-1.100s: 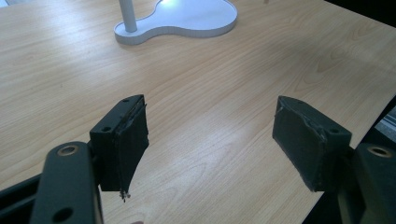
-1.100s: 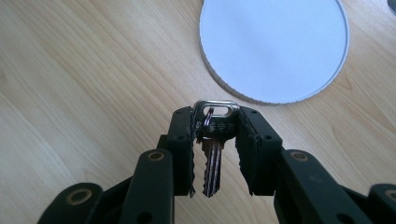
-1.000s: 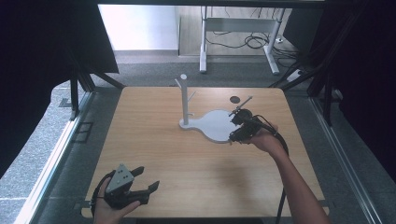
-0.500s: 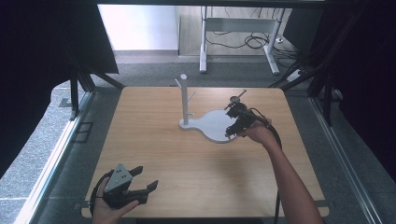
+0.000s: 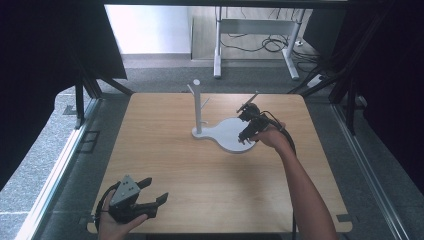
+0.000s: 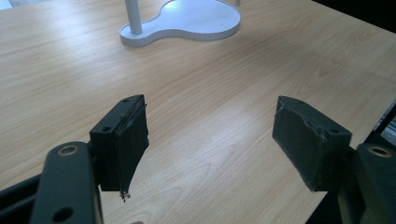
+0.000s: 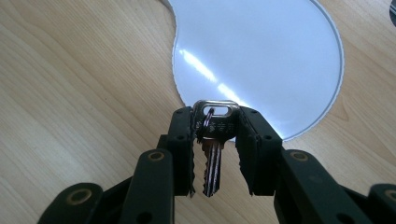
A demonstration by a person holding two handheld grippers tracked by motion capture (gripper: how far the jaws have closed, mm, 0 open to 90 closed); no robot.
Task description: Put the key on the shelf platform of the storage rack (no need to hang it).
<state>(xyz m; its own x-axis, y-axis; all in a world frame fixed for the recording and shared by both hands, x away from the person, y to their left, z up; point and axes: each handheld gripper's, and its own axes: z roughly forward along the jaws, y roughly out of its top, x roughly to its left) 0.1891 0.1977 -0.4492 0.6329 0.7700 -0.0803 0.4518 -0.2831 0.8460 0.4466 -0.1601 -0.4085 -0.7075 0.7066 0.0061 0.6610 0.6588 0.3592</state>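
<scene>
Change: my right claw [image 7: 214, 140], clamped on the key [image 7: 213, 140], has moved from the bench edge side over the white stand base [image 5: 231, 134]; hanging is probably next
Left claw [image 6: 210, 140]: jaws apart, holding nothing, low over the bench [image 5: 200, 175]

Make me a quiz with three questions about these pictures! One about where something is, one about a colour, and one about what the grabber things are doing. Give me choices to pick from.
1. Where is the left gripper?
A. at the near left corner of the table
B. on the white stand
C. at the far right corner

2. What colour is the stand's base?
A. red
B. white
C. green

3. What is the right gripper doing?
A. hanging wide open
B. squeezing a key
C. holding a cup

Answers:
1. A, the high view shows it low at the table's near left.
2. B, the flat base and its post look white.
3. B, its jaws pinch the head of a silver key.
</scene>
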